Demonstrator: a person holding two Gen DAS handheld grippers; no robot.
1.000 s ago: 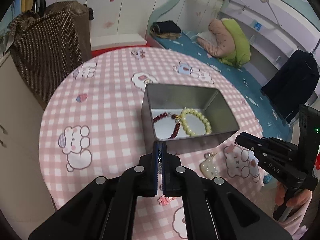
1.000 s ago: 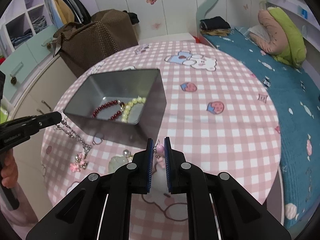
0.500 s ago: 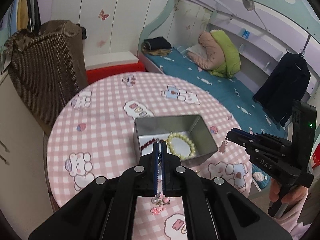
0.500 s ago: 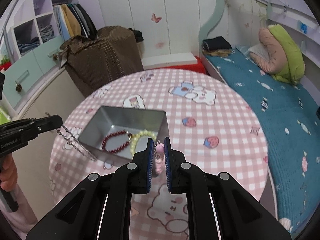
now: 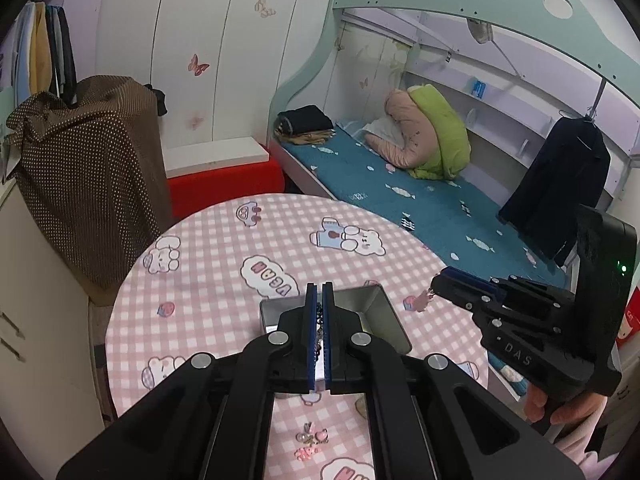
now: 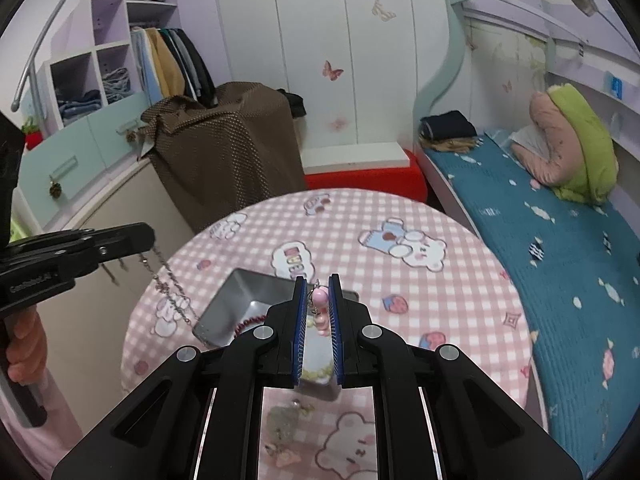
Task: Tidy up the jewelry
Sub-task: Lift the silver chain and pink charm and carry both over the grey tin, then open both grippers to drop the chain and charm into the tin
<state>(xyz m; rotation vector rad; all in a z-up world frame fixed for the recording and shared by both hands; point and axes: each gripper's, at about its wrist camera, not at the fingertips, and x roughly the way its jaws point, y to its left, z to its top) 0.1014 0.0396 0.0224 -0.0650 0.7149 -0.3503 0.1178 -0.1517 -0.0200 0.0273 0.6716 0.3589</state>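
Now, from your left wrist, the left gripper point(image 5: 320, 292) is clamped on a thin chain point(image 5: 319, 330), the metal tin point(image 5: 386, 312) just beyond its tips. From your right wrist, the right gripper point(image 6: 318, 282) pinches a pink charm point(image 6: 320, 298) above that tin point(image 6: 244, 292).

A round table point(image 5: 208, 264) wears a pink checked cloth with bear prints; behind it stand a red box point(image 5: 224, 184) with a white top and a brown dotted cover point(image 5: 88, 176) draped over something tall; to the right lies a bed point(image 5: 432, 200) with a teal sheet, a green and pink pillow point(image 5: 428, 132) and folded clothes point(image 5: 304, 124); a dark coat point(image 5: 560, 184) hangs beside it; white wardrobe doors point(image 6: 320, 48) carry butterfly stickers.
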